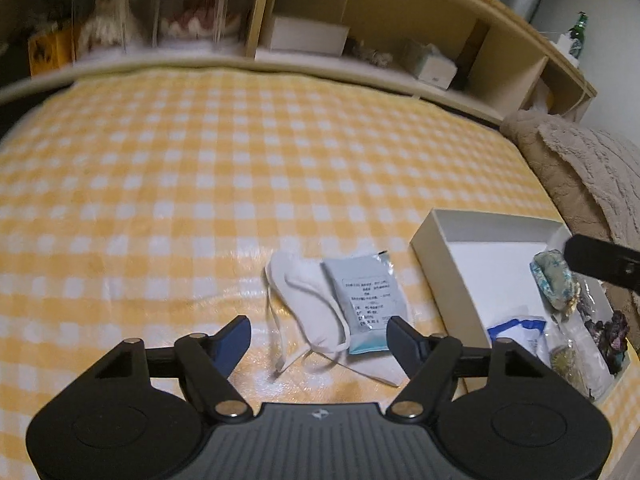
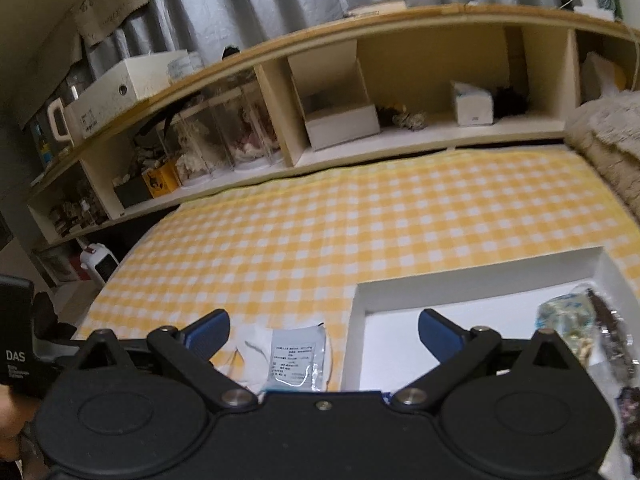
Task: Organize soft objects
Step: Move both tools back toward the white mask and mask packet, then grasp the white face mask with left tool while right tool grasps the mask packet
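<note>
A white face mask [image 1: 308, 300] with loose straps lies on the yellow checked bed cover [image 1: 200, 184]. A pale blue labelled packet [image 1: 366, 300] lies on its right part. My left gripper [image 1: 320, 340] hovers open just above and in front of both, with nothing between its pads. To the right stands an open white box [image 1: 436, 248] holding a blue patterned pouch [image 1: 550, 280], a dark scrunchie [image 1: 612, 332] and a blue-white packet [image 1: 520, 332]. My right gripper [image 2: 324, 332] is open over the box's left wall [image 2: 352, 320], with the packet [image 2: 298, 360] and mask [image 2: 252, 356] below it.
A wooden headboard shelf [image 2: 360, 28] behind the bed holds white boxes and dolls in clear cases [image 2: 224, 140]. A beige fluffy blanket [image 1: 580, 160] is heaped at the bed's right. A small white heater [image 2: 98, 262] stands on the floor at the left.
</note>
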